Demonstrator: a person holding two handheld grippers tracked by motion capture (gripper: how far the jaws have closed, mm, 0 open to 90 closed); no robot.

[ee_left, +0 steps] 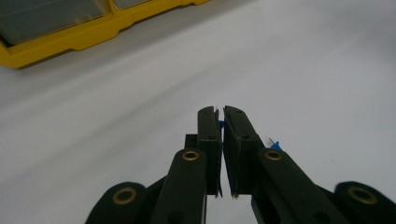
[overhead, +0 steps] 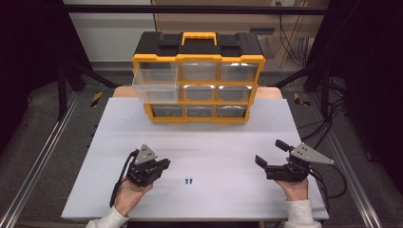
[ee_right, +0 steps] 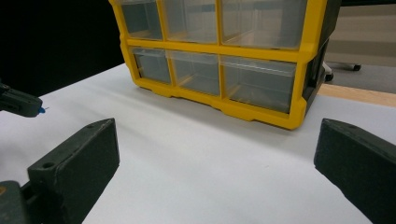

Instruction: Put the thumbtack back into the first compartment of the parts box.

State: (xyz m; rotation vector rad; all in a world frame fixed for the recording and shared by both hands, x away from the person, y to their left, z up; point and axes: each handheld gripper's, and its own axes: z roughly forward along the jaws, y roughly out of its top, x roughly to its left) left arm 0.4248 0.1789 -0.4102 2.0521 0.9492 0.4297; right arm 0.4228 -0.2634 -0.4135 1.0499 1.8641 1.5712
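Fingers of your left gripper [ee_left: 219, 122] are pinched together on a small blue plastic piece [ee_left: 221, 124], which peeks out just between the tips above the white table [overhead: 204, 142]. Your right gripper [overhead: 270, 153] sits with its fingers spread wide and nothing between them, well apart on the far side. Two more small blue pieces [overhead: 188, 181] lie on the table between the grippers; the yellow-framed organiser with clear plastic drawers [overhead: 198, 78] stands at the back, top-left drawer [overhead: 156, 80] pulled out.

Two tiny blue screws [overhead: 189, 180] lie side by side on the white tabletop [overhead: 214, 142]; another blue piece [ee_left: 221, 125] is pinched in the left gripper [ee_left: 220, 112] jaws.
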